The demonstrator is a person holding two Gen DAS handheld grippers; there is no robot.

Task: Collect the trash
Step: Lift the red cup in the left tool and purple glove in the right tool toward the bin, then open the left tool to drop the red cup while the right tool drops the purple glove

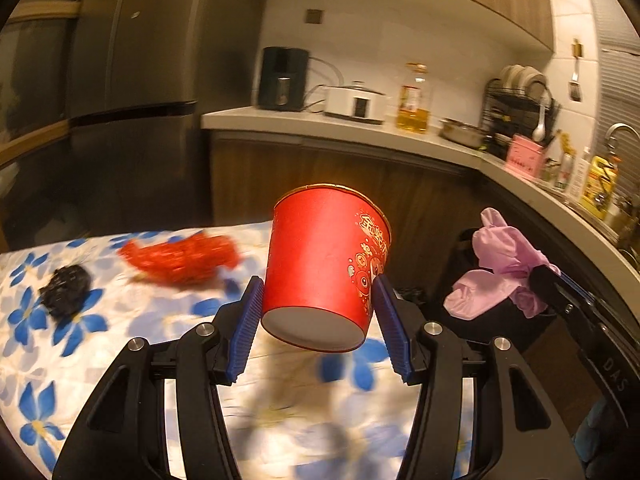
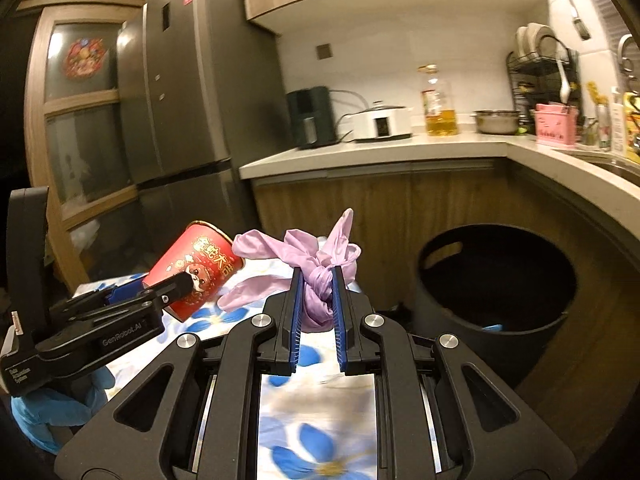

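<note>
My left gripper [image 1: 318,280] is shut on a red paper cup [image 1: 324,264], held tilted above the flowered tablecloth [image 1: 120,344]; the cup also shows in the right wrist view [image 2: 200,268]. My right gripper [image 2: 316,272] is shut on a knotted pink glove [image 2: 316,264], held above the table's edge; the glove also shows in the left wrist view [image 1: 496,272]. A black trash bin [image 2: 496,300] stands on the floor to the right of the table. A red crumpled wrapper [image 1: 180,256] and a black crumpled lump [image 1: 66,286] lie on the cloth at the far left.
A kitchen counter [image 2: 400,152] runs behind with a black appliance [image 2: 312,116], a white cooker [image 2: 380,122], an oil bottle [image 2: 436,104], a metal bowl [image 2: 496,120] and a dish rack [image 2: 544,72]. A grey fridge [image 2: 180,100] stands at the left.
</note>
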